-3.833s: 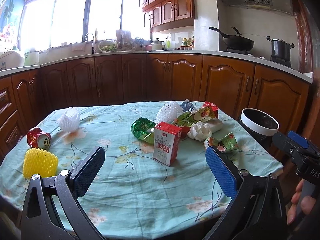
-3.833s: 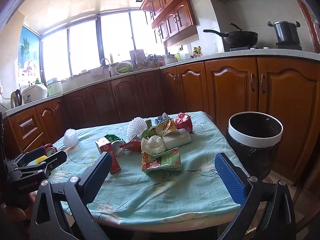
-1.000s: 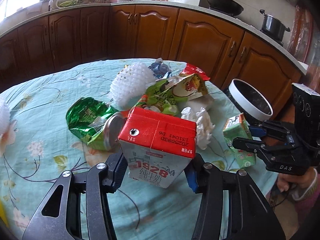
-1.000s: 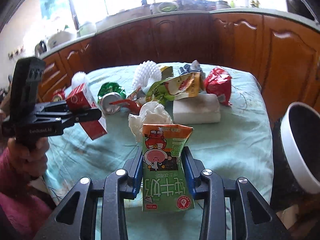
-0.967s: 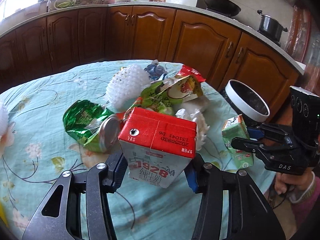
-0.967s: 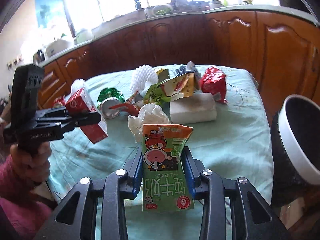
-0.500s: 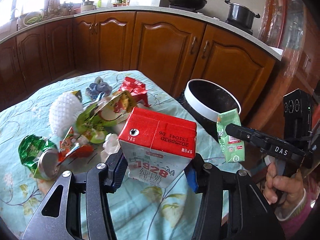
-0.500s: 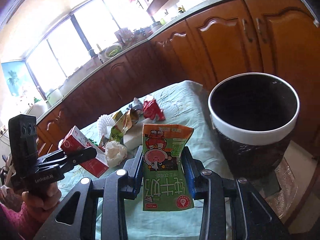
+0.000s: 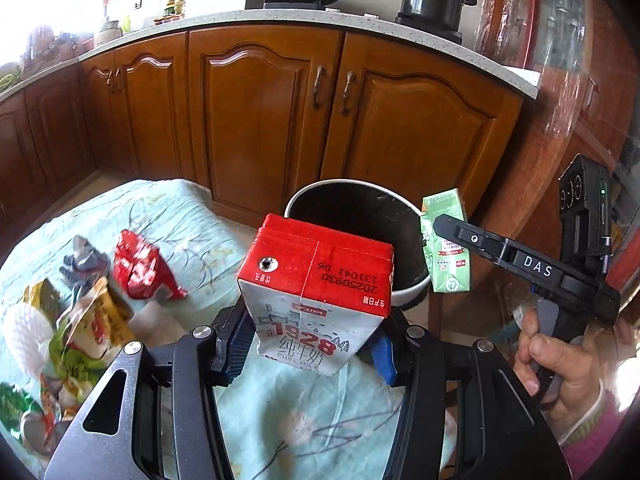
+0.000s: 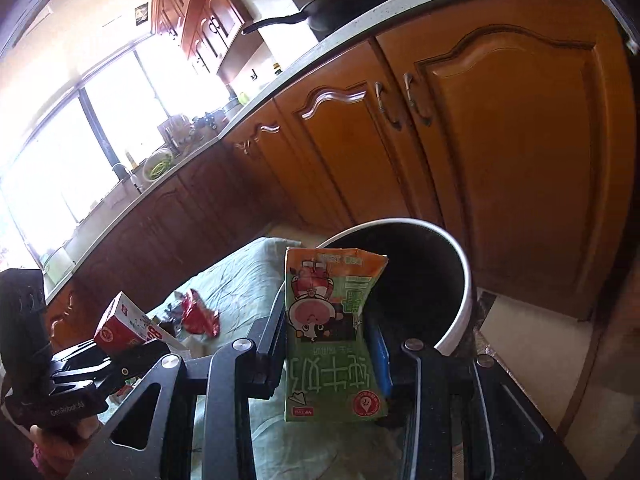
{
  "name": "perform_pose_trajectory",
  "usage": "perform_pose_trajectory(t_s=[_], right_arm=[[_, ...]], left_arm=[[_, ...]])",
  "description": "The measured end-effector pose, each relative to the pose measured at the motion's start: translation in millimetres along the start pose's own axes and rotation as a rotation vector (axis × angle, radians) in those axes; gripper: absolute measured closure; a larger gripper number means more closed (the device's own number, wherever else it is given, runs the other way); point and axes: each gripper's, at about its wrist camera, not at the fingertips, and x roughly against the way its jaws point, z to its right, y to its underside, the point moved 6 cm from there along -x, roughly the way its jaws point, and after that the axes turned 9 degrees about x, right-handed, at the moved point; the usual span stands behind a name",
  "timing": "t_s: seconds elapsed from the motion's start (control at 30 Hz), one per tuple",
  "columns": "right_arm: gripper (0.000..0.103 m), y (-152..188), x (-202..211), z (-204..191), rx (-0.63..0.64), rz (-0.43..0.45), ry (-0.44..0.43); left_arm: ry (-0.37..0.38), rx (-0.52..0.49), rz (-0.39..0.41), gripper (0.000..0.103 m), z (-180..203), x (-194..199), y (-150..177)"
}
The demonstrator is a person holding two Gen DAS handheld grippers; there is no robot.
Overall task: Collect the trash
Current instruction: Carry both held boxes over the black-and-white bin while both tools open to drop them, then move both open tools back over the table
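Claws clamp two cartons beside the bin

Left claw (image 9: 308,344) pinches the red milk carton (image 9: 316,292), right claw (image 10: 326,354) the green carton (image 10: 332,336), near the bin (image 10: 460,280); both look light and crushable, best held by flat sides.

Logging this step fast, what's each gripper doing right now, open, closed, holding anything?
Left gripper: closed on the red milk carton.
Right gripper: closed on the green milk carton, beside the trash bin.
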Motion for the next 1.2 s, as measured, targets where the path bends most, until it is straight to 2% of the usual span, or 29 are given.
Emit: perform_pose_trajectory(t_s=[0.13, 0.3, 0.63, 0.8, 0.9, 1.07, 1.13, 1.2], right_arm=[[0.067, -10.7, -12.4, 12.9, 0.002, -0.001, 0.029], [0.067, -12.4, -30.8, 29.7, 0.016, -0.037, 0.048], [0.067, -9.0, -58.1, 47.6, 0.011, -0.093, 0.071], [0.061, -12.1, -69.0, 54.8, -0.012, -0.113, 0.064], [0.056, -14.3, -70.3, 58.2, -0.028, -0.108, 0.067], [0.050, -10.3, -52.0, 53.7, -0.033, -0.069, 0.065], [0.037, -10.6, -49.9, 50.1, -0.028, -0.056, 0.065], [0.037, -10.2, -48.4, 44.5, -0.016, -0.054, 0.073]], left_arm=[[0.016, -0.013, -0.016, 0.054, 17.0, -29.6, -24.7], [0.017, -0.016, -0.076, 0.054, 29.5, -74.7, -41.9], [0.001, -0.038, -0.141, 0.053, 38.8, -124.0, -44.8], [-0.003, -0.060, -0.159, 0.049, 41.4, -130.9, -41.0], [-0.007, -0.058, -0.154, 0.032, 42.2, -129.5, -39.3], [0.002, -0.019, -0.134, 0.032, 35.8, -113.1, -34.8], [0.010, 0.002, -0.116, 0.029, 29.8, -101.6, -32.9], [0.006, 0.028, -0.104, 0.028, 22.5, -90.0, -28.2]])
